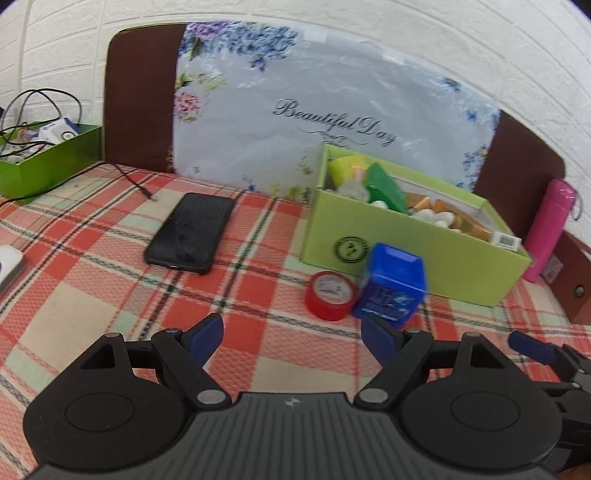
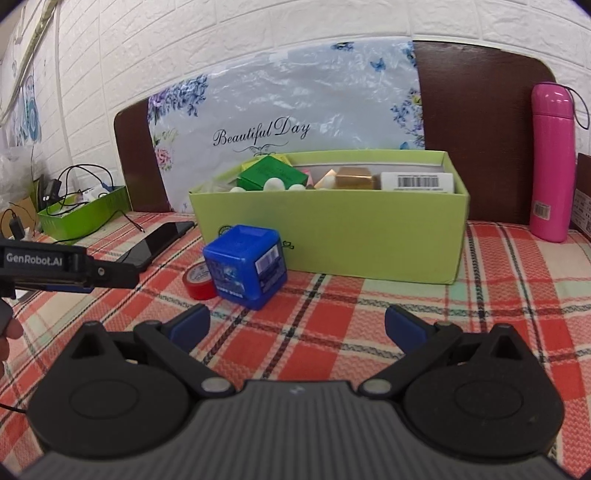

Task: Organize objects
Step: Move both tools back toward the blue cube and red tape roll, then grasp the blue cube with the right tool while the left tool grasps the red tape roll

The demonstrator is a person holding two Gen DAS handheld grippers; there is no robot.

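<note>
Both grippers, left (image 1: 291, 338) and right (image 2: 297, 326), hover empty with jaws apart over the plaid-clothed table (image 2: 369, 332). Blue box (image 2: 245, 266) stands beside red tape (image 2: 199, 282), against the full green box (image 2: 332, 236) near the white brick wall (image 2: 258, 33).

Blue cube box (image 2: 246, 266) & red tape roll (image 2: 198, 281) beside green box (image 2: 369, 236)

A pink flask (image 2: 552, 162) stands beside the floral board (image 1: 314, 122).
</note>
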